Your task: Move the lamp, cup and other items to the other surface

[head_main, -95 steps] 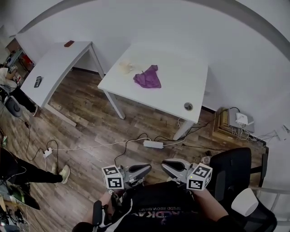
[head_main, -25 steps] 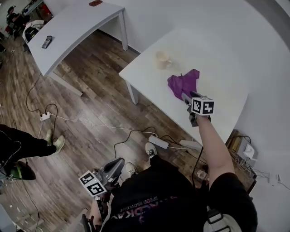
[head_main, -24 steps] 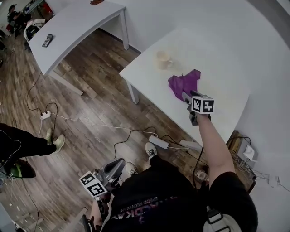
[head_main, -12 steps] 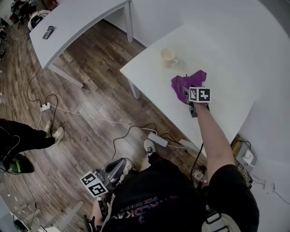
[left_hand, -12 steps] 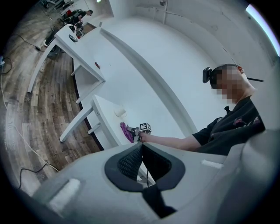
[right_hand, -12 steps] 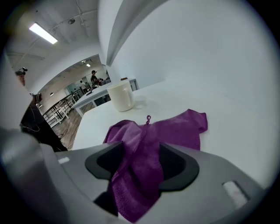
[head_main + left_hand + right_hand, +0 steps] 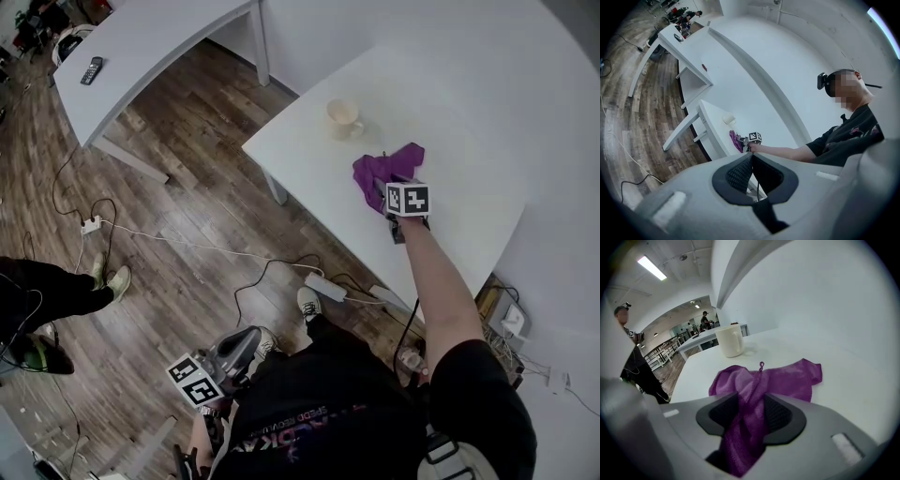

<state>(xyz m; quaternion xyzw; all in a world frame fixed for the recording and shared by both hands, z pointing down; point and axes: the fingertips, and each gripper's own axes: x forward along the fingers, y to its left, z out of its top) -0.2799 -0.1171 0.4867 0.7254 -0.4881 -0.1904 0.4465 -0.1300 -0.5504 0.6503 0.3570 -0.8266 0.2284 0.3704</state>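
So the purple cloth [image 7: 386, 167] is lying crumpled on the white table [image 7: 309, 155], near the front edge, and the cream cup [image 7: 344, 117] sits upright a bit further back and to the left of it, not touching. The right gripper [image 7: 751, 398] is down on the cloth, angled steeply toward the tabletop. Its jaws have just been closing in, and in the right gripper view a bunched-up ridge of the fabric fills the whole gap between them. The pads [image 7: 778, 413] are up against the fold on both sides, so it's got hold of the cloth even though the jaws are standing pretty wide. The little hanging loop of the cloth pokes up just past the fingertips. The right arm [image 7: 436, 291] is stretched out nearly straight from the shoulder over the table edge, with the marker cube [image 7: 407, 199] facing up. The left gripper [image 7: 242, 340] is doing nothing much. It's held low by the person's hip over the wooden floor [image 7: 187, 187], pointing roughly level, jaws closed together with nothing in them. Further out there's a second white table [image 7: 150, 47] at the top left with a remote [image 7: 91, 70] on it, and a power strip [image 7: 324, 287] with cables on the floor under the near table.
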